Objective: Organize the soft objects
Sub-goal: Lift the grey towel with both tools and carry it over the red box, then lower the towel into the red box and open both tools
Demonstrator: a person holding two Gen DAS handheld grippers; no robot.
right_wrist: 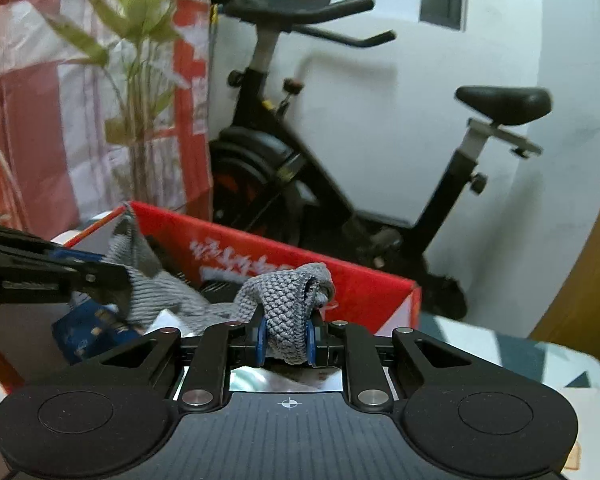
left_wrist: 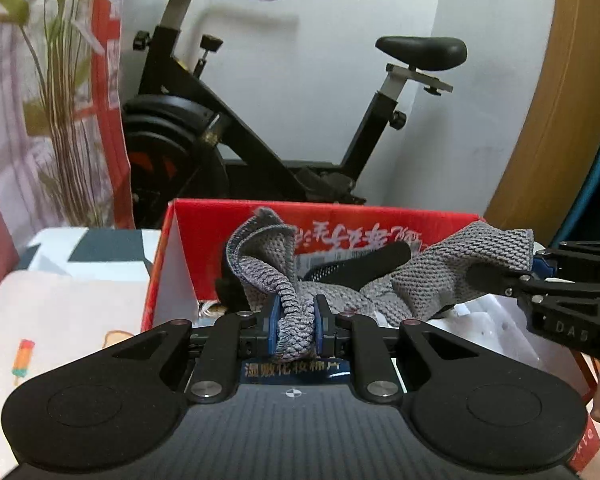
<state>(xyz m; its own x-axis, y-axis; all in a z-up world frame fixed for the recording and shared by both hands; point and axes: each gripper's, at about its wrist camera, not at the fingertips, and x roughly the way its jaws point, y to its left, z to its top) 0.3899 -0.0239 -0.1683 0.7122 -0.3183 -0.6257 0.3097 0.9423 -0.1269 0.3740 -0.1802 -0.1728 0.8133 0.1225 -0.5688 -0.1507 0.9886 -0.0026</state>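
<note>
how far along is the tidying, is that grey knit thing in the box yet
Not yet. Done: dark items already lie inside the red box. In hand: the grey knit cloth is pinched at one end by the left gripper and at the other by the right gripper, and hangs slack between them over the box. Left: lowering it in and letting go.

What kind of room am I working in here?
Probably a lived-in room at home, maybe a bedroom or spare room: an exercise bike by the wall, a leafy plant, and a patterned cloth surface.
</note>
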